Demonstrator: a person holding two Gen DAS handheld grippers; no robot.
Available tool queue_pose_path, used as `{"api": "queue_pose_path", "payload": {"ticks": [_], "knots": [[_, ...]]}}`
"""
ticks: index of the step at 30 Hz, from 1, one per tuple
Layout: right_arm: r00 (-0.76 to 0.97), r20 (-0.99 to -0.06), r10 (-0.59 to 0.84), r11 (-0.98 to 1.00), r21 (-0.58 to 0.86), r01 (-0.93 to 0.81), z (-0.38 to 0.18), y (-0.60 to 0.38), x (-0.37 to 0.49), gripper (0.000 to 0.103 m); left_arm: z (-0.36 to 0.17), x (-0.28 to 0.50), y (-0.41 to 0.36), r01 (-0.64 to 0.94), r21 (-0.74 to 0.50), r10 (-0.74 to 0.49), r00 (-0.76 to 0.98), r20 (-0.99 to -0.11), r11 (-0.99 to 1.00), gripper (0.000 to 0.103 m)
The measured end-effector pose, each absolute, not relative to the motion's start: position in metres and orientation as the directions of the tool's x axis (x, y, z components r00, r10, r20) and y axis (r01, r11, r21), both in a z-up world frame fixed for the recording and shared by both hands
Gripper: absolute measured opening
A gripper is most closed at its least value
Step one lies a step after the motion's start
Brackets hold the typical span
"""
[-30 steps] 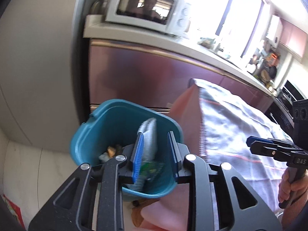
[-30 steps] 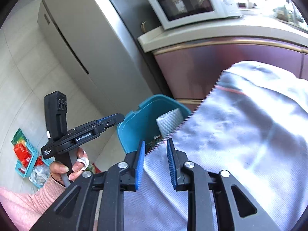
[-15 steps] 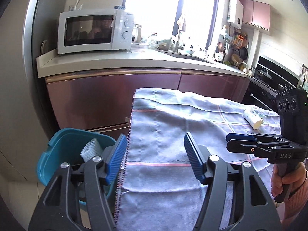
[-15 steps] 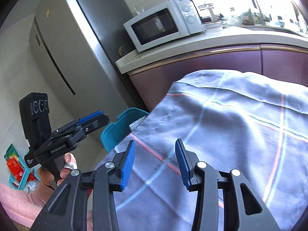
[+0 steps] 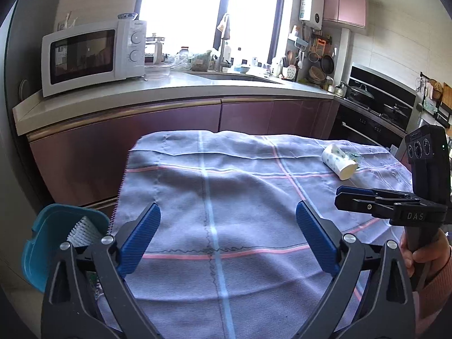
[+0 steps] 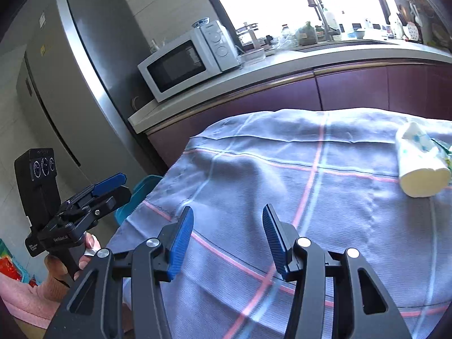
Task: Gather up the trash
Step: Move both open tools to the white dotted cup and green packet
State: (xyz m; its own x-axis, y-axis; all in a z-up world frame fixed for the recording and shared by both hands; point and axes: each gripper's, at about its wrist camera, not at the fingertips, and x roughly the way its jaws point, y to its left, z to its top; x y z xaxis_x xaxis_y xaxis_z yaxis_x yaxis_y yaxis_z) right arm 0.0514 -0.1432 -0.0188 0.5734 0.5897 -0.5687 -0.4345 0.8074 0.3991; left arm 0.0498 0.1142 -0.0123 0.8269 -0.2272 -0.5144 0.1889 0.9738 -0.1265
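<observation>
A white paper cup (image 5: 339, 162) (image 6: 421, 166) with pale dots lies on its side at the far right of the grey checked tablecloth (image 5: 226, 183) (image 6: 310, 183), with a scrap of green wrapper (image 5: 354, 156) beside it. A teal bin (image 5: 42, 243) (image 6: 144, 186) stands on the floor off the table's left edge, with white crumpled trash (image 5: 80, 230) inside. My left gripper (image 5: 227, 212) (image 6: 110, 186) hovers over the cloth, its jaws opening wide with nothing between them. My right gripper (image 6: 228, 213) (image 5: 347, 195) is also over the cloth, its jaws opening and empty. The cup is well ahead of both.
A counter with a white microwave (image 5: 93, 53) (image 6: 183, 62) runs behind the table. A steel fridge (image 6: 70, 84) stands left of it and a stove (image 5: 367, 99) at the far right. Colourful packets (image 6: 8, 265) lie on the floor at left.
Both grippers swung away from the teal bin to over the table, and both jaws widened. The paper cup came into view at the right.
</observation>
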Motion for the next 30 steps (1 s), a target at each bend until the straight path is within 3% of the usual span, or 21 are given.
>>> {"api": "queue_pose_path", "payload": {"ticks": [18,30], "knots": [[0.759,-0.553,0.344,0.896,0.436,-0.088,-0.029,-0.301,0.07,0.05,-0.021,0.102,0.003,0.375,-0.09,-0.358,0.749,-0.557,0.923,0.095],[0.772,-0.565,0.29,0.899,0.437,-0.018,-0.036,-0.337,0.109,0.05,-0.044,0.156,-0.088,0.504,-0.062,-0.417,0.633,-0.652,0.862,0.083]]}}
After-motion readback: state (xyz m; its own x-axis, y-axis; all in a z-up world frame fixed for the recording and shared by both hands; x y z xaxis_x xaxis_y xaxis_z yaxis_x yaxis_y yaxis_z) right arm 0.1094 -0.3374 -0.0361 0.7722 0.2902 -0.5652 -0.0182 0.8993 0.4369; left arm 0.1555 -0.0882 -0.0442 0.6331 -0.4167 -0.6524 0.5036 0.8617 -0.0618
